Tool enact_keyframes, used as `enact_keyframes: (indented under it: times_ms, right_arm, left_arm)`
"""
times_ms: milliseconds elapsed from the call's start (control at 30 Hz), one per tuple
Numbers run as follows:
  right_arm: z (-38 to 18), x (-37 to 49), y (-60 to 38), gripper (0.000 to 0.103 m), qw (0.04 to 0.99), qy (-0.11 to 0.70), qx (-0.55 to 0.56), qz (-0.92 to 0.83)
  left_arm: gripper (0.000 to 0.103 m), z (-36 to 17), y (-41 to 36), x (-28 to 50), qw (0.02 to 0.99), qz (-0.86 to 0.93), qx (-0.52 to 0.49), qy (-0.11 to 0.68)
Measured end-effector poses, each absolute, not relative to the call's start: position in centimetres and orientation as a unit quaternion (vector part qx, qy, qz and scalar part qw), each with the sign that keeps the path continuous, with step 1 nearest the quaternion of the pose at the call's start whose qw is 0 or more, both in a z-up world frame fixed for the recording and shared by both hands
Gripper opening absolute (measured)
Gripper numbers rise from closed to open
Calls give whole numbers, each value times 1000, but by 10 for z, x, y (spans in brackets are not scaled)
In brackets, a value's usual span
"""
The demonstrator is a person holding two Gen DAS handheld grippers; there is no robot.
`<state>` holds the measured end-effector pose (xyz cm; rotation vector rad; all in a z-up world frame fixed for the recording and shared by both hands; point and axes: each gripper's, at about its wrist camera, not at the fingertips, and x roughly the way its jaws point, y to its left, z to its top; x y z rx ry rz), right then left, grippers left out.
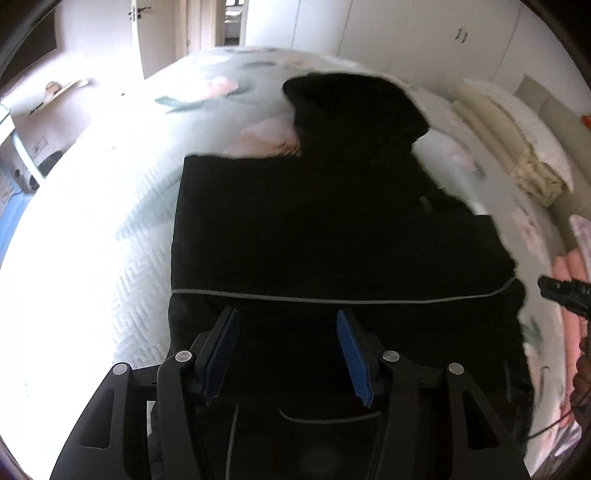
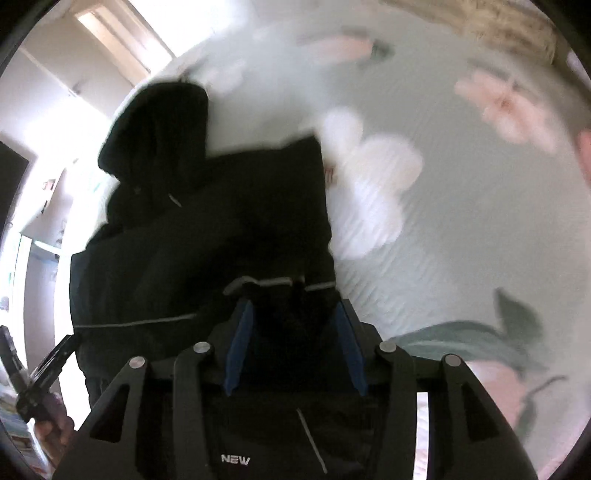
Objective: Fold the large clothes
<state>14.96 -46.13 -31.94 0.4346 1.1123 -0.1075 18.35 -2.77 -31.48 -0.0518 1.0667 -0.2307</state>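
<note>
A large black hooded jacket [image 1: 332,221] lies on the floral bedspread [image 1: 110,221], its hood [image 1: 354,107] pointing to the far end. A thin grey piping line [image 1: 332,300] crosses it. My left gripper [image 1: 286,317] is open just above the jacket's near part, with black cloth between and below the blue pads [image 1: 351,350]. In the right wrist view the jacket [image 2: 207,236] fills the left centre. My right gripper [image 2: 291,306] is open, with a bunched fold of the jacket's piped edge [image 2: 280,283] between its fingertips. The right gripper also shows at the left view's right edge [image 1: 565,295].
Folded cream blankets and a pillow [image 1: 517,147] lie at the bed's far right. Pink folded items [image 1: 576,266] sit at the right edge. White wardrobe doors [image 1: 406,33] and a doorway stand behind the bed. My left gripper's body shows at the lower left [image 2: 40,376].
</note>
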Motion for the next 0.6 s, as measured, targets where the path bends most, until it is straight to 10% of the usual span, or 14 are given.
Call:
enact_keyframes:
  times_ms: [600]
  right_arm:
    - [-396, 204, -370, 44, 776, 616, 58, -120]
  left_arm:
    - [60, -373, -33, 200, 817, -173, 56, 547]
